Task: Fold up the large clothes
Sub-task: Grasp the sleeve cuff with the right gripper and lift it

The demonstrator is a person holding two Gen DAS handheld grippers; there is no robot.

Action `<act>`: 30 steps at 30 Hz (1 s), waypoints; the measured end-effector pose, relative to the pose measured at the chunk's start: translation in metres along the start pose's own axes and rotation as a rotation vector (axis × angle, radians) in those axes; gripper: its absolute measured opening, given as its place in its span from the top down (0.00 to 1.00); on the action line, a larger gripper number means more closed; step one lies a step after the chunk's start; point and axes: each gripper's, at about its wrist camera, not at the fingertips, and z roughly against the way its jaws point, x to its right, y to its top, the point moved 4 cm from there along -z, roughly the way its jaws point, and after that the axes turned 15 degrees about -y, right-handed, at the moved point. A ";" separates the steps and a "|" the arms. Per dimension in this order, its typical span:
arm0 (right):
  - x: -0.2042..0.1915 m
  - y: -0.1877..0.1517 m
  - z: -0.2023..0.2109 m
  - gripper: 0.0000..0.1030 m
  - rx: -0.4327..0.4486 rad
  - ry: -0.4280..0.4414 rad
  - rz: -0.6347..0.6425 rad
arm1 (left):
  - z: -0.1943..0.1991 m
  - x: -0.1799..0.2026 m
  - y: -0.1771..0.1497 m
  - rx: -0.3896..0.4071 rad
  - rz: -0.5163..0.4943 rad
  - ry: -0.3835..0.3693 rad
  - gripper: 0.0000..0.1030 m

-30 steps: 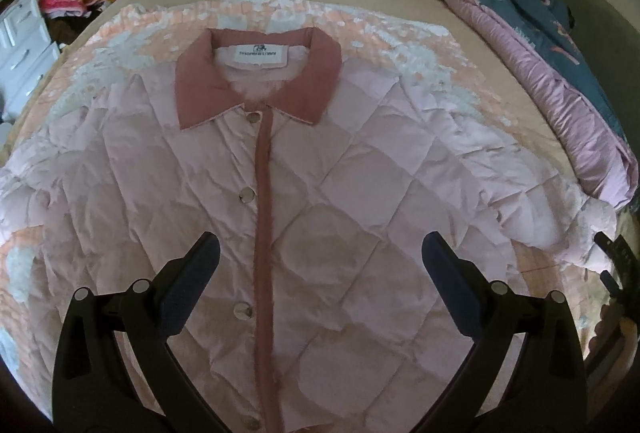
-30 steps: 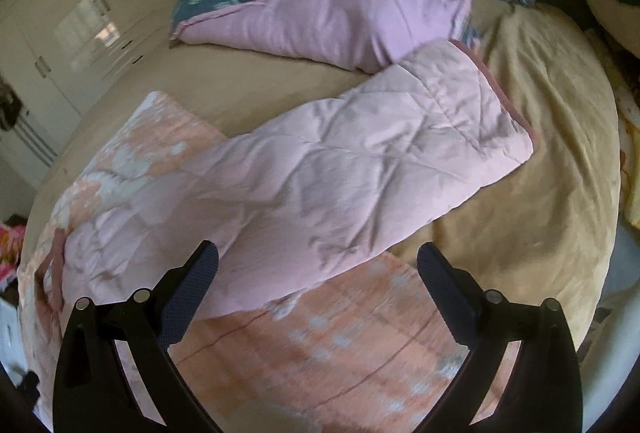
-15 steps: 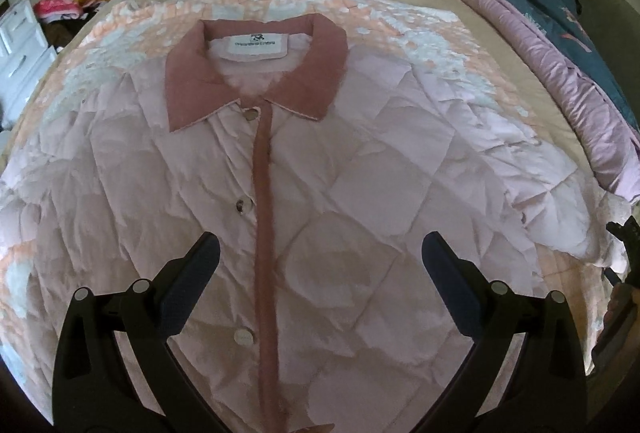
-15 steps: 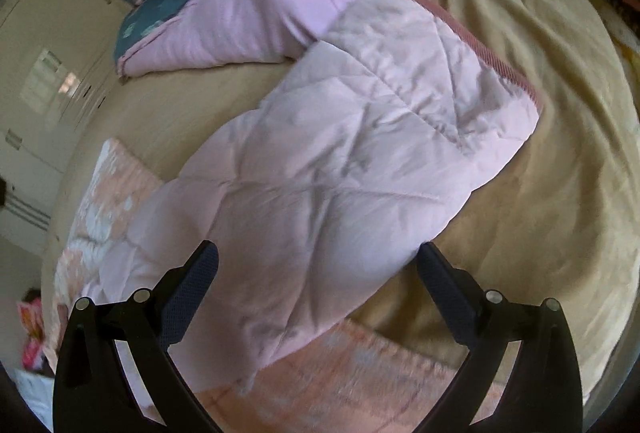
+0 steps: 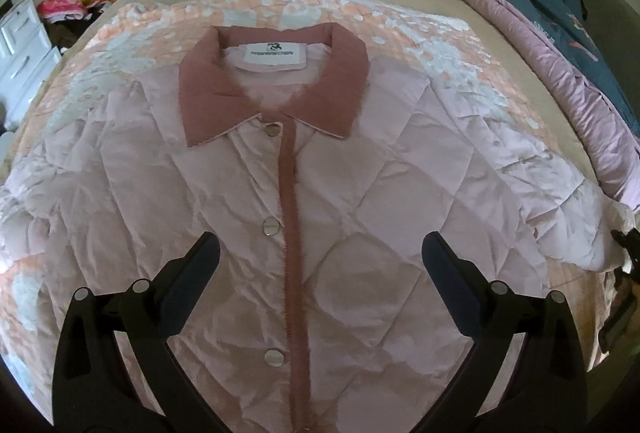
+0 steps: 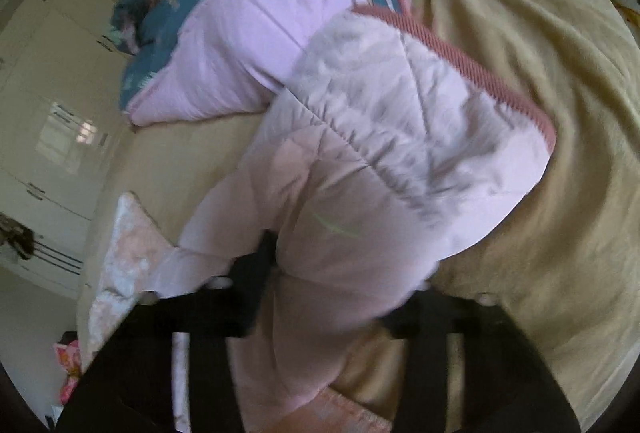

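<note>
the right gripper (image 6: 344, 297) jaws look to pinch the jacket (image 5: 360, 217) sleeve (image 6: 380, 161); left gripper (image 5: 320, 265) jaws wide, empty. next, fold sleeve across.

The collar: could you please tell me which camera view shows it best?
The left wrist view: the collar lies flat and whole at the jacket's top. The right wrist view shows none of it, only a blurred sleeve.

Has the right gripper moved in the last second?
Yes. The right gripper has closed in on the jacket sleeve, which now fills its view and sits between the fingers, while the purple quilt stays put.
</note>
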 end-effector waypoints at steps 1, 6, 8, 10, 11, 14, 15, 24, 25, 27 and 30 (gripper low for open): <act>-0.005 0.001 0.007 0.74 0.018 0.015 0.024 | 0.002 0.000 0.001 0.002 0.002 -0.002 0.08; -0.038 0.003 0.052 0.81 0.123 0.085 0.143 | 0.017 0.000 0.004 0.027 0.003 -0.018 0.08; -0.051 0.003 0.073 0.82 0.159 0.117 0.186 | 0.025 0.000 0.005 0.037 -0.001 -0.023 0.08; -0.068 0.000 0.093 0.82 0.194 0.145 0.238 | 0.032 0.000 0.006 0.045 -0.002 -0.028 0.08; -0.077 -0.002 0.104 0.82 0.207 0.164 0.260 | 0.038 -0.001 0.006 0.053 -0.002 -0.031 0.08; -0.099 -0.008 0.131 0.83 0.235 0.212 0.312 | 0.053 -0.005 0.006 0.070 -0.006 -0.034 0.08; -0.109 -0.012 0.142 0.83 0.247 0.234 0.337 | 0.057 -0.006 0.006 0.072 -0.009 -0.035 0.08; -0.167 -0.044 0.204 0.83 0.326 0.310 0.490 | 0.095 -0.017 0.010 0.111 -0.035 -0.026 0.08; -0.170 -0.046 0.208 0.83 0.323 0.322 0.497 | 0.098 -0.019 0.011 0.115 -0.034 -0.025 0.08; -0.180 -0.050 0.218 0.83 0.331 0.330 0.521 | 0.105 -0.022 0.013 0.123 -0.035 -0.029 0.08; -0.190 -0.061 0.233 0.83 0.351 0.347 0.559 | 0.115 -0.028 0.016 0.134 -0.031 -0.032 0.08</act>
